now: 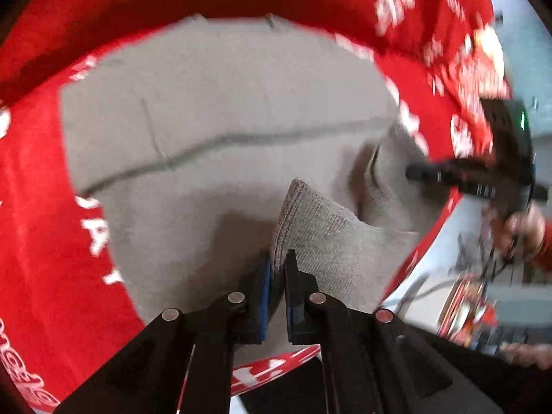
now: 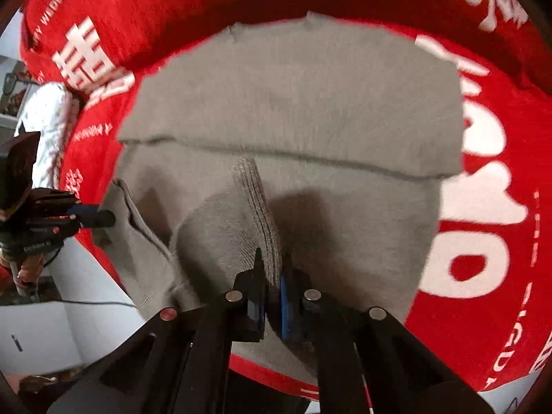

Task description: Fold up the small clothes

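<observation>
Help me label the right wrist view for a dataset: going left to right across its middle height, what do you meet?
Left gripper → grey garment, its ribbed edge raised in the right gripper → red cloth with white lettering.

grey knit garment (image 1: 224, 103) | spread flat on red cloth | near edge lifted
</observation>
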A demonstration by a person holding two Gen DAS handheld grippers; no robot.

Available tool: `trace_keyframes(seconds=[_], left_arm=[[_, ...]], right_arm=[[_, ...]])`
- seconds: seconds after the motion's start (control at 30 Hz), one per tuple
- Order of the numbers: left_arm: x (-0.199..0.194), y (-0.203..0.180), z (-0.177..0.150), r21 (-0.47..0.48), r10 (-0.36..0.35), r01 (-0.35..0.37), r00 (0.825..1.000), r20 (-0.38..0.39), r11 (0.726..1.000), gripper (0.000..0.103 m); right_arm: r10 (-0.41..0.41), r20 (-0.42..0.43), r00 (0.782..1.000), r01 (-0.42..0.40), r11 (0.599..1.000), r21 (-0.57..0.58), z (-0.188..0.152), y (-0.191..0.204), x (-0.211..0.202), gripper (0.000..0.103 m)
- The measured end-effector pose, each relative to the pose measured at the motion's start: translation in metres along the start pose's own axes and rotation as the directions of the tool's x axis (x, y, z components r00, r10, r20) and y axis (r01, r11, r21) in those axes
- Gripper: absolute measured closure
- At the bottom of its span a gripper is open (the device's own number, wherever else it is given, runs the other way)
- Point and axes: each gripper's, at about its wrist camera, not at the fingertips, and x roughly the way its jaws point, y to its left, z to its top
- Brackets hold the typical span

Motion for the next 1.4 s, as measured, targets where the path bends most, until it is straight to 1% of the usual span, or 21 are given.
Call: trace_keyframes(seconds=[0.13, 0.2, 0.27, 0.37, 0.43, 0.5, 0.57, 0.67, 0.77, 0.93, 0.97, 1.03, 1.07, 1.1, 1.13, 1.17, 1.2, 1.23, 1.27, 1.33, 1.4], left_arm=[[-0.041, 0.013, 0.022, -0.087, 0.004, 0.008, 0.991, 0.131, 0.996, 0.095], [-0.066, 0.023, 0.032, -0.116, 0.019, 0.004, 0.980, 0.198, 0.993, 0.095], [-0.082, 0.033, 0.050, -0.144, 0.048, -0.010, 0.964, 0.263, 0.990, 0.095], [-0.086, 0.057, 0.084, -0.198, 0.119, -0.055, 0.938, 0.326, 0.979, 0.095], [-0.079, 0.080, 0.106, -0.254, 0.151, -0.060, 0.922, 0.356, 0.965, 0.095], [-0.060, 0.090, 0.128, -0.290, 0.183, -0.078, 0.916, 0.358, 0.954, 0.095], [-0.034, 0.104, 0.145, -0.323, 0.227, -0.118, 0.918, 0.325, 0.939, 0.095], [0.011, 0.121, 0.161, -0.362, 0.277, -0.175, 0.927, 0.253, 0.915, 0.095], [0.041, 0.131, 0.166, -0.388, 0.321, -0.224, 0.925, 0.204, 0.894, 0.095], [0.050, 0.139, 0.169, -0.412, 0.348, -0.246, 0.918, 0.193, 0.877, 0.094], [0.049, 0.138, 0.169, -0.414, 0.361, -0.259, 0.913, 0.189, 0.873, 0.094], [0.044, 0.140, 0.171, -0.422, 0.393, -0.291, 0.903, 0.177, 0.859, 0.094], [0.042, 0.141, 0.172, -0.427, 0.400, -0.298, 0.900, 0.172, 0.854, 0.094], [0.040, 0.142, 0.172, -0.432, 0.411, -0.307, 0.896, 0.169, 0.848, 0.094], [0.036, 0.142, 0.172, -0.439, 0.442, -0.337, 0.882, 0.163, 0.833, 0.094], [0.031, 0.143, 0.172, -0.447, 0.499, -0.390, 0.853, 0.152, 0.805, 0.094], [0.025, 0.145, 0.171, -0.453, 0.524, -0.413, 0.839, 0.149, 0.790, 0.094], [0.017, 0.148, 0.168, -0.465, 0.517, -0.399, 0.842, 0.156, 0.790, 0.094], [0.012, 0.149, 0.165, -0.473, 0.501, -0.378, 0.850, 0.164, 0.796, 0.094], [-0.001, 0.148, 0.158, -0.468, 0.471, -0.343, 0.862, 0.187, 0.814, 0.094], [-0.010, 0.137, 0.150, -0.435, 0.447, -0.328, 0.872, 0.203, 0.838, 0.094]], right_arm=[[-0.001, 0.116, 0.993, -0.001, 1.000, 0.015, 0.028, -0.001, -0.042, 0.096], [0.004, 0.168, 0.986, -0.007, 1.000, 0.015, 0.049, -0.005, -0.061, 0.096], [-0.008, 0.211, 0.977, 0.006, 1.000, 0.008, 0.075, -0.012, -0.073, 0.096], [-0.031, 0.245, 0.969, 0.023, 0.999, 0.038, 0.114, -0.028, -0.069, 0.096], [-0.038, 0.246, 0.969, 0.020, 0.997, 0.078, 0.141, -0.039, -0.052, 0.096], [-0.051, 0.229, 0.972, 0.024, 0.992, 0.120, 0.161, -0.058, -0.032, 0.096], [-0.049, 0.179, 0.983, 0.015, 0.983, 0.183, 0.178, -0.082, -0.002, 0.096], [-0.051, 0.121, 0.991, 0.018, 0.967, 0.254, 0.185, -0.107, 0.036, 0.096], [-0.060, 0.100, 0.993, 0.030, 0.960, 0.278, 0.187, -0.117, 0.060, 0.096], [-0.067, 0.129, 0.989, 0.026, 0.955, 0.294, 0.184, -0.118, 0.065, 0.096], [-0.083, 0.128, 0.988, 0.042, 0.955, 0.293, 0.183, -0.117, 0.063, 0.095], [-0.164, 0.112, 0.980, 0.126, 0.950, 0.286, 0.185, -0.115, 0.060, 0.095], [-0.234, 0.101, 0.967, 0.198, 0.939, 0.279, 0.187, -0.113, 0.056, 0.093], [-0.278, 0.094, 0.956, 0.243, 0.929, 0.279, 0.188, -0.113, 0.053, 0.093], [-0.330, 0.080, 0.941, 0.295, 0.911, 0.287, 0.189, -0.115, 0.050, 0.093], [-0.328, 0.078, 0.942, 0.290, 0.906, 0.310, 0.188, -0.119, 0.045, 0.093], [-0.303, 0.082, 0.950, 0.260, 0.907, 0.332, 0.185, -0.122, 0.041, 0.093], [-0.275, 0.090, 0.957, 0.226, 0.906, 0.357, 0.181, -0.125, 0.035, 0.093], [-0.252, 0.101, 0.962, 0.198, 0.906, 0.373, 0.176, -0.124, 0.029, 0.093], [-0.212, 0.123, 0.969, 0.153, 0.916, 0.370, 0.163, -0.117, 0.018, 0.093], [-0.167, 0.142, 0.976, 0.108, 0.929, 0.354, 0.147, -0.103, 0.011, 0.093]])
